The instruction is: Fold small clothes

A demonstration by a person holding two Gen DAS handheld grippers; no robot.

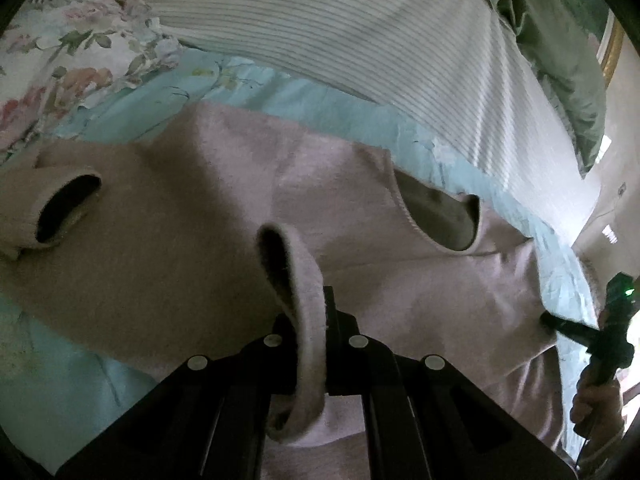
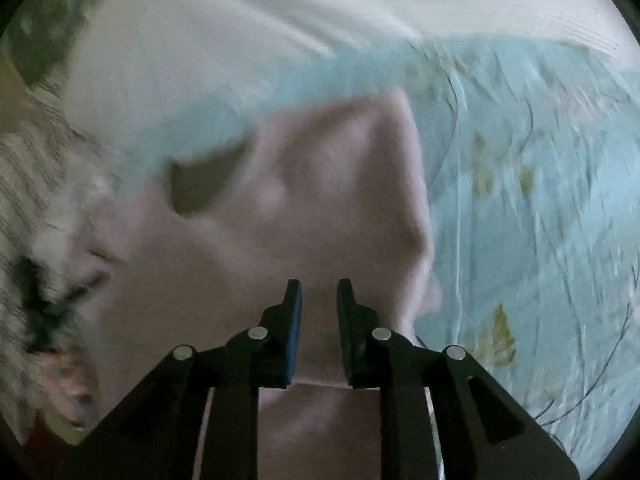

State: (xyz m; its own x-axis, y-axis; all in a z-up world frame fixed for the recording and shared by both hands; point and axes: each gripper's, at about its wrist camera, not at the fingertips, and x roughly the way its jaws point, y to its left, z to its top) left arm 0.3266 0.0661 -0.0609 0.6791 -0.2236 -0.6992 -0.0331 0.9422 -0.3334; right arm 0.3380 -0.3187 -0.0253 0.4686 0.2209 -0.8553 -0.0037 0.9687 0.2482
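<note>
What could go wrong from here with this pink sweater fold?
The left claw pinches only the sleeve cuff, so pulling may drag the pink sweater off square. The right claw stands slightly apart over the fabric, gripping nothing visible, so that side could slide on the blue bedspread. The right view is blurred, so placement is uncertain.

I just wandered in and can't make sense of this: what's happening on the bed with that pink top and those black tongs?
A person is folding a small pink sweater spread on a light blue bedsheet, using a handheld gripper in each hand. The left gripper has its fingers shut on a sleeve cuff, lifted above the body of the sweater. The right gripper hovers over the sweater's edge with its fingers slightly apart and gripping nothing. A striped pillow lies beyond.
</note>
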